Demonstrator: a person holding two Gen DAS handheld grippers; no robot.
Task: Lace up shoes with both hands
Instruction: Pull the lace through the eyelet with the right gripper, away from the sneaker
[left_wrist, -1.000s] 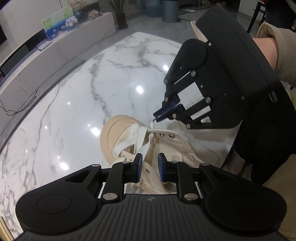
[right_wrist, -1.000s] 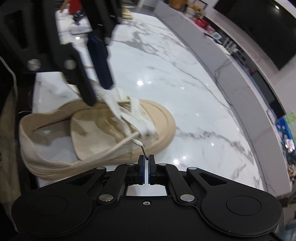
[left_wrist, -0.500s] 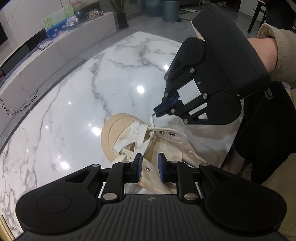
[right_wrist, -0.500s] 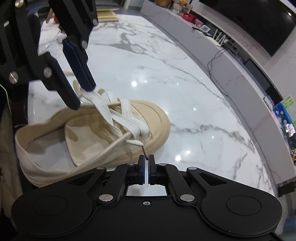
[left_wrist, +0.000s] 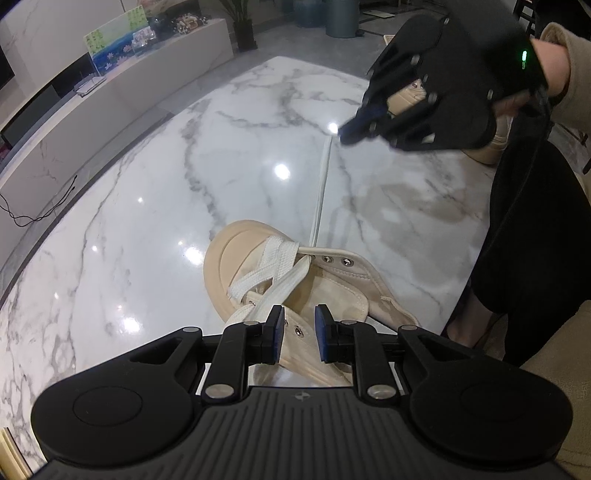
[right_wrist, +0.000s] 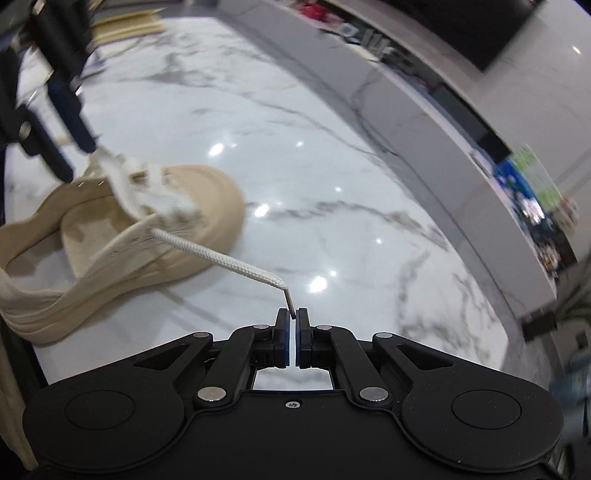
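A beige canvas sneaker (left_wrist: 295, 291) lies on a white marble table (left_wrist: 147, 229), with its rubber toe cap pointing away from the left gripper (left_wrist: 300, 329). The white flat shoelace (left_wrist: 320, 192) is crossed over the front eyelets, and one free end of it runs straight and tight from the sneaker up to the right gripper (left_wrist: 351, 127). In the right wrist view the right gripper (right_wrist: 292, 319) has its two blue pads almost together, and between them it pinches the thin aglet at the tip of the shoelace (right_wrist: 221, 260); the lace goes from there to the left, back to the sneaker (right_wrist: 122, 236), which looks blurred here. The left gripper has its jaws apart with a clear gap, and it holds nothing; its pads stand at both sides of the near eyelet flap of the sneaker, but if they touch the canvas I cannot tell. A person's hand (left_wrist: 550, 70) in a beige sleeve holds the right gripper. A second beige shoe (left_wrist: 491, 144) is partly hidden behind that gripper, at the far right of the table.
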